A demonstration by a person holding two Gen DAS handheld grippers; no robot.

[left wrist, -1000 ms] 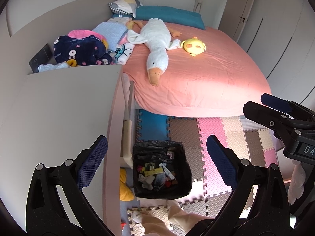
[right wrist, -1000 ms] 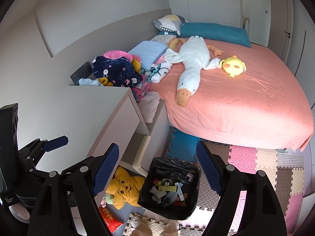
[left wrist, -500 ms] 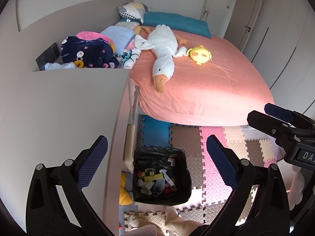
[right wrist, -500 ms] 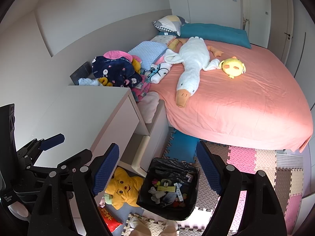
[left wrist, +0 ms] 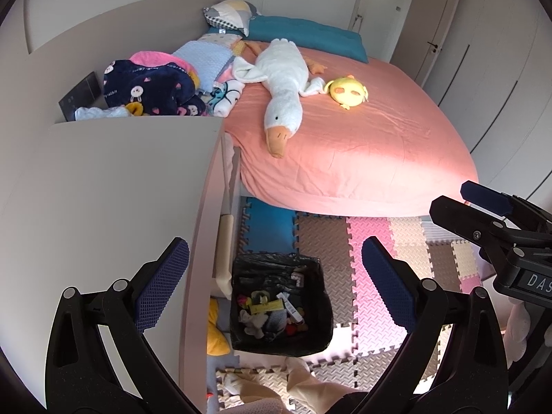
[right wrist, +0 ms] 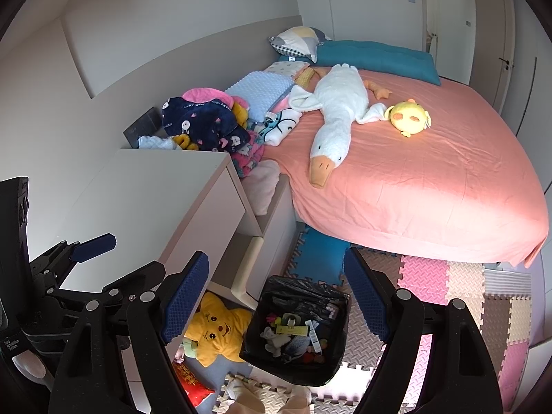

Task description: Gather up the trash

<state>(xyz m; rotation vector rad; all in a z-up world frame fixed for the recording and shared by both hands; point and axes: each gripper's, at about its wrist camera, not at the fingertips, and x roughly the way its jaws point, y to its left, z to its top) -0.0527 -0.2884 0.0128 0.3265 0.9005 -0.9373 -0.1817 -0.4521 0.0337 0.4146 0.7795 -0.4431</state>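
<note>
A black-lined trash bin (left wrist: 317, 310) stands on the foam floor mats below me, with several pieces of trash (left wrist: 269, 314) inside. It also shows in the right wrist view (right wrist: 331, 338). My left gripper (left wrist: 274, 284) is open and empty, held high above the bin beside the white desk top. My right gripper (right wrist: 276, 302) is open and empty, also high above the bin. Each gripper shows at the edge of the other's view: the right one (left wrist: 490, 207) and the left one (right wrist: 93, 245).
A white desk (left wrist: 103, 189) fills the left. A pink bed (left wrist: 362, 145) carries a white goose plush (left wrist: 283, 79), a yellow plush (left wrist: 346, 91) and piled clothes (left wrist: 151, 82). A yellow star plush (right wrist: 215, 329) and a red packet (right wrist: 191, 383) lie under the desk. Colored foam mats (left wrist: 372, 241) cover the floor.
The left wrist view has tilted up and shifted: the bed and desk sit lower and more to the right in frame. The right gripper has barely moved. Both stay open.
</note>
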